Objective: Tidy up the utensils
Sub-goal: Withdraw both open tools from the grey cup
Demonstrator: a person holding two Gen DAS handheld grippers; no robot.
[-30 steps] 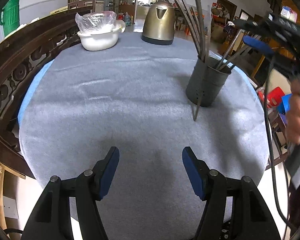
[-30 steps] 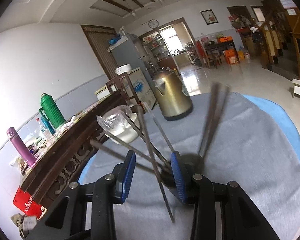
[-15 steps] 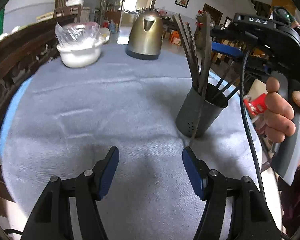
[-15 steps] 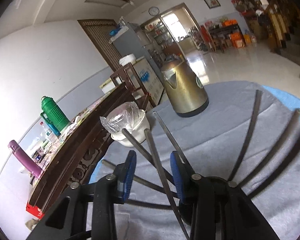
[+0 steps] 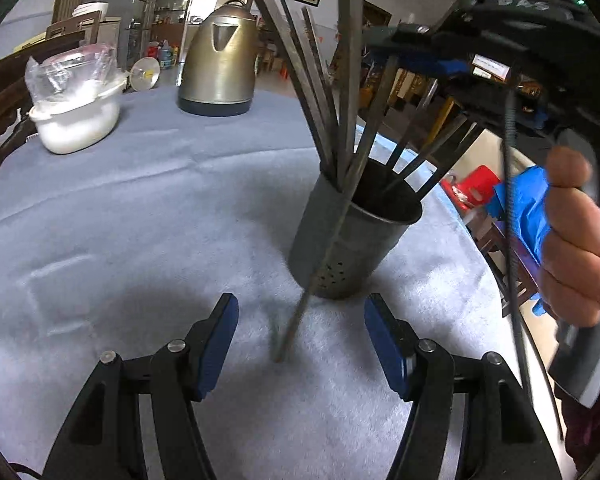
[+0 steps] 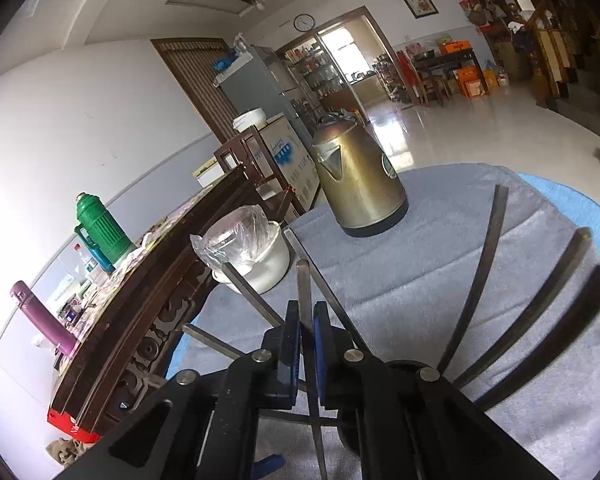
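A perforated metal holder stands on the grey cloth with several dark chopsticks fanned out of it. One chopstick leans outside the holder, its tip resting on the cloth. High up, my right gripper grips that stick. In the right wrist view the right gripper is closing its jaws, and the blue pads press on the chopstick. The holder's rim shows just beneath. My left gripper is open low over the cloth, with the stick's lower end between its fingers, untouched.
A brass-coloured kettle and a white bowl with a plastic bag stand at the far side. A carved wooden rail borders the left. The table edge drops off right of the holder. A hand holds the right gripper's handle.
My right gripper's jaws closed from partly apart onto one chopstick. My left gripper moved in toward the holder, which now looms larger and nearer its fingers.
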